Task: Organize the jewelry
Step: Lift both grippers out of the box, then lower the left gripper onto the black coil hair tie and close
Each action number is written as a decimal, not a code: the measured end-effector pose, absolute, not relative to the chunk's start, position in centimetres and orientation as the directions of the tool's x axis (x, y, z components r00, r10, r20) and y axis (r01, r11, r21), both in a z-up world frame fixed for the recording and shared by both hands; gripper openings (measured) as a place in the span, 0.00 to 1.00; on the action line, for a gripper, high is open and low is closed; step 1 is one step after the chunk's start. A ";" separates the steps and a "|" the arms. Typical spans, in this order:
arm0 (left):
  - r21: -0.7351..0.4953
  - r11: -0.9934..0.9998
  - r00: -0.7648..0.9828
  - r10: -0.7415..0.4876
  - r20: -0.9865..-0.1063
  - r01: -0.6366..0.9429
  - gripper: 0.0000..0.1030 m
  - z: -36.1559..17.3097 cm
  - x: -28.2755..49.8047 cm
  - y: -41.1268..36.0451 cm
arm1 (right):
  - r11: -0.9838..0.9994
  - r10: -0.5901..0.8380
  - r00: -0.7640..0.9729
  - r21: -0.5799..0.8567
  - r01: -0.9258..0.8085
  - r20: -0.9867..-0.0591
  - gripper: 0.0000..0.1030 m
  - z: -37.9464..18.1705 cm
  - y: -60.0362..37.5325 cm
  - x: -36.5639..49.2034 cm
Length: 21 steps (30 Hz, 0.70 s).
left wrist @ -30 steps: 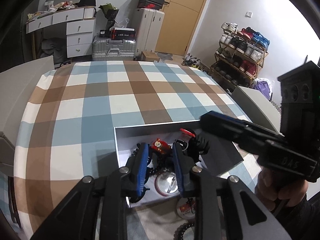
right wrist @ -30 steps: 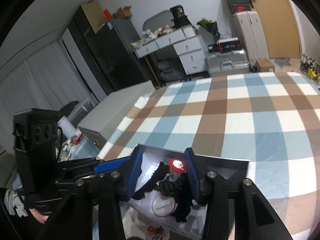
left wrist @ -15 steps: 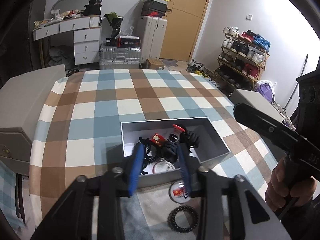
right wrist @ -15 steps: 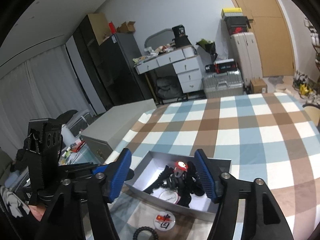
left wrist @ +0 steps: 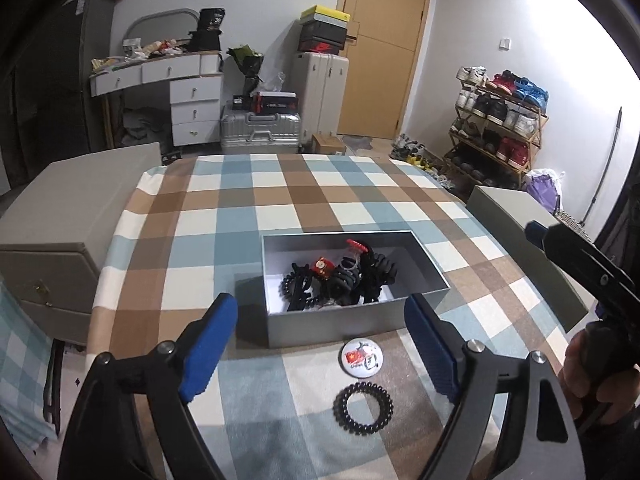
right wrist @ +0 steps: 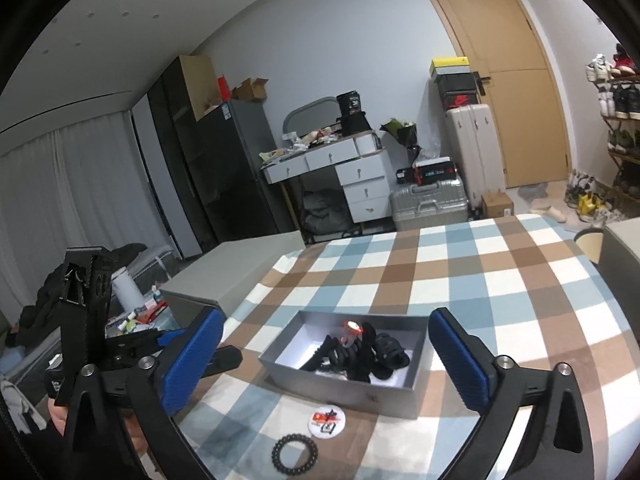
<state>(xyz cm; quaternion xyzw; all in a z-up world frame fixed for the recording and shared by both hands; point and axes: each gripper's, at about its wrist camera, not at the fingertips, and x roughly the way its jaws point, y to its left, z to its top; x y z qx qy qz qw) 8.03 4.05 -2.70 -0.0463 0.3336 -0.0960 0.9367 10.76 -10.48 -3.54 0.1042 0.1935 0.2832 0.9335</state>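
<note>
A grey open box [left wrist: 280, 330] [right wrist: 288, 382] stands on the checked tablecloth and holds a pile of black hair clips and ties [left wrist: 344, 280] [right wrist: 360, 354] with a red piece. A round white badge [left wrist: 363, 355] [right wrist: 326, 420] and a black spiral hair tie [left wrist: 363, 402] [right wrist: 295, 453] lie on the cloth just in front of the box. My left gripper [left wrist: 320, 352] is open and empty, held above and short of the box. My right gripper [right wrist: 326, 360] is open and empty, also held back above the box.
Grey cabinets stand at the table's left [left wrist: 68, 216] and right [left wrist: 516, 216]. Behind the table are a white desk with drawers [left wrist: 188, 96], suitcases [left wrist: 260, 132], a door and a shoe rack [left wrist: 500, 128].
Both grippers have pulled back and up from inside the box and opened wide. The badge and the spiral tie now show on the cloth in front of the box.
</note>
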 end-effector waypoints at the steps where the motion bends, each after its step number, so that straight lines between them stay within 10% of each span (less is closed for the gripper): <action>1: -0.150 0.979 0.768 -0.204 -0.607 0.141 0.80 -2.7 7.7 4.1 | 0.822 0.563 0.768 0.300 -0.483 -0.306 1.00 -3.7 -10.6 10.4; 21: -0.080 0.986 0.626 -0.155 -0.764 0.146 0.99 -9.6 5.7 1.1 | 0.885 0.464 0.762 0.272 -0.378 -0.452 1.00 -9.8 -12.0 7.1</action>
